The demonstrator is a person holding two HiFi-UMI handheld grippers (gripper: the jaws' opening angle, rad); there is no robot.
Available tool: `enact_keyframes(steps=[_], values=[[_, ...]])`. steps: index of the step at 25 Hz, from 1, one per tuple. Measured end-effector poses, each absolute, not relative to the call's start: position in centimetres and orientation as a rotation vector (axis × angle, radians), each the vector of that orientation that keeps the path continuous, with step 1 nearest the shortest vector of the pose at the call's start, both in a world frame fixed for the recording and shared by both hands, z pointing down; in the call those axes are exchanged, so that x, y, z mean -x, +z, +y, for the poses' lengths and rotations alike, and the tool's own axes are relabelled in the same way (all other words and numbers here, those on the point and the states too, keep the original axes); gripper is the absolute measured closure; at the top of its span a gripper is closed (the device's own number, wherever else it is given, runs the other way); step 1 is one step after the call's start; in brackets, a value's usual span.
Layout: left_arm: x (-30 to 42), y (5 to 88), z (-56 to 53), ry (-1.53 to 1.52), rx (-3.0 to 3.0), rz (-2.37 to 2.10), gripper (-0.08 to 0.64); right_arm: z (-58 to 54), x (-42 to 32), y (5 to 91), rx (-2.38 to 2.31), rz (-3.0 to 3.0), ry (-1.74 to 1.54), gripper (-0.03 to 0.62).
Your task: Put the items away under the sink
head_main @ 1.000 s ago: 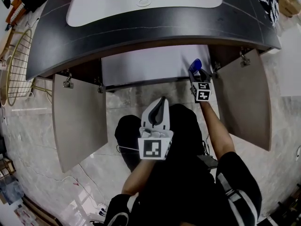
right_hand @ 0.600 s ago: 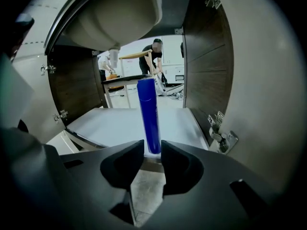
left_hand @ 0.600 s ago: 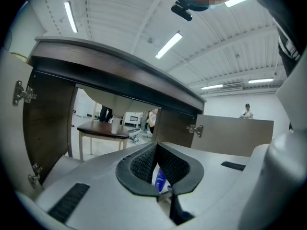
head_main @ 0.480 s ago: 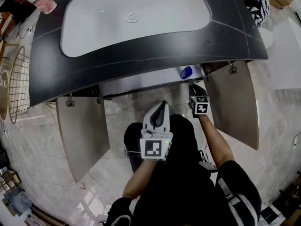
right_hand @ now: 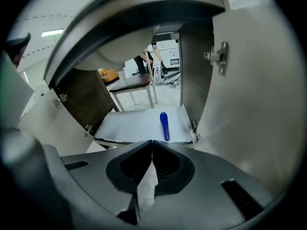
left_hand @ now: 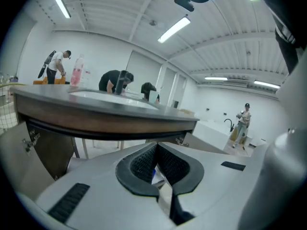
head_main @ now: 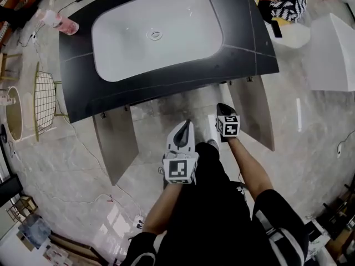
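A slim blue item (right_hand: 164, 126) lies on the white shelf (right_hand: 129, 127) under the sink, close to the right door's hinge side. My right gripper (right_hand: 152, 143) is shut and holds nothing, a short way in front of the shelf. In the head view the right gripper (head_main: 222, 106) sits by the open right cabinet door (head_main: 252, 112). The left gripper (head_main: 187, 124) hangs lower, over my lap, also shut and empty; its own view has the shut left gripper (left_hand: 156, 145) below the counter edge. The dark counter (head_main: 166, 79) hides the shelf from above.
The left cabinet door (head_main: 116, 143) stands open too. A white basin (head_main: 155, 32) is set in the counter, with a pink bottle (head_main: 61, 24) at its far left corner. A wire rack (head_main: 44, 96) stands left, a white block (head_main: 330, 51) right. People stand far behind.
The right gripper let go of the blue item on the shelf and drew back from the cabinet. The head view pulled back, so the counter now covers the shelf.
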State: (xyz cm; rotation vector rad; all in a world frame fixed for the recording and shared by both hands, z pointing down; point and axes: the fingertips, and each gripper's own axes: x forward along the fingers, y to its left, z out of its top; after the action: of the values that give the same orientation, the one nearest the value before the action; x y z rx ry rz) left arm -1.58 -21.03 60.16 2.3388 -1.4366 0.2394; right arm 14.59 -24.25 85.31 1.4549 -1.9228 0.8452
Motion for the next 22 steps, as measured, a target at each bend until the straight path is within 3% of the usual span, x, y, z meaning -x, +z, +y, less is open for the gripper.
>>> enact_keyframes(steps=[12,22], values=[[0.3,36.6,-15.9,0.244,-2.369,-1.411,0.545,-16.7,-12.4,56.6,-1.457,-2.021,0.863,0.581],[0.0,24.6,-10.5,0.13,-2.388,-1.42,0.545,-11.5,-10.4,33.5,-1.577,-2.333,0.652,0.581]])
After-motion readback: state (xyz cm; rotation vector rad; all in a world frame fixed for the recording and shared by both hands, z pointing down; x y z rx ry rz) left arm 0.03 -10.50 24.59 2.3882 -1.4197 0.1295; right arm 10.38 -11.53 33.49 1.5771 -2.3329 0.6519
